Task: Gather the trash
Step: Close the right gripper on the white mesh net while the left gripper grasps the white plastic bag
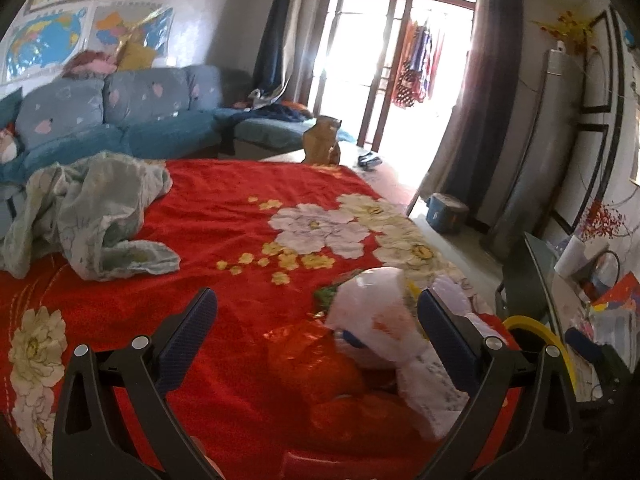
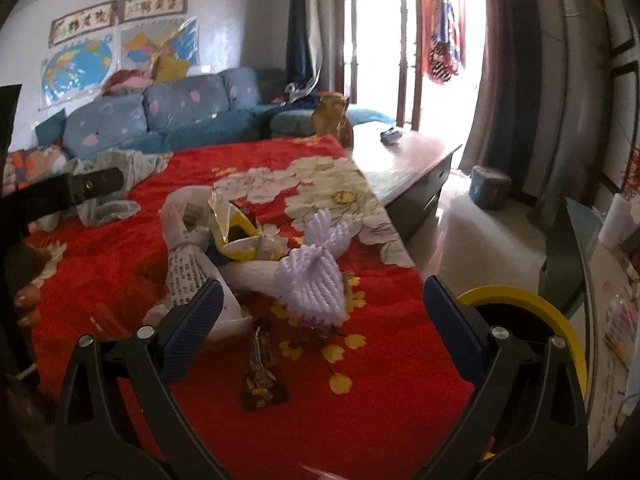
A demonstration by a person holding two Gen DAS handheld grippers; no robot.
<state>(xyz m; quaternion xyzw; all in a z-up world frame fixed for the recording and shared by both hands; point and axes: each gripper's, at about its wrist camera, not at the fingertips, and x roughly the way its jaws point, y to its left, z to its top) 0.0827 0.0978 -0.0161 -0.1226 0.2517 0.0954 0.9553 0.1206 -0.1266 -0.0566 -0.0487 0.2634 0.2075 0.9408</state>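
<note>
Trash lies piled on a red flowered blanket (image 2: 360,400). In the right wrist view I see a brown snack wrapper (image 2: 262,372), a lavender knitted piece (image 2: 316,280), a torn yellow packet (image 2: 240,236) and a white bag with printed text (image 2: 188,276). My right gripper (image 2: 320,296) stands open just short of the knitted piece, and the wrapper lies between its fingers, untouched. In the left wrist view my left gripper (image 1: 316,320) is open over a crumpled red plastic bag (image 1: 320,364). A white plastic bag (image 1: 372,312) lies just inside its right finger (image 1: 444,332).
A pale green cloth (image 1: 92,208) lies bunched at the blanket's far left, with a blue sofa (image 1: 140,116) behind it. A wooden low table (image 2: 408,160) carries a brown paper bag (image 2: 334,118). A yellow curved rim (image 2: 520,300) and a cluttered glass table (image 1: 580,320) are to the right.
</note>
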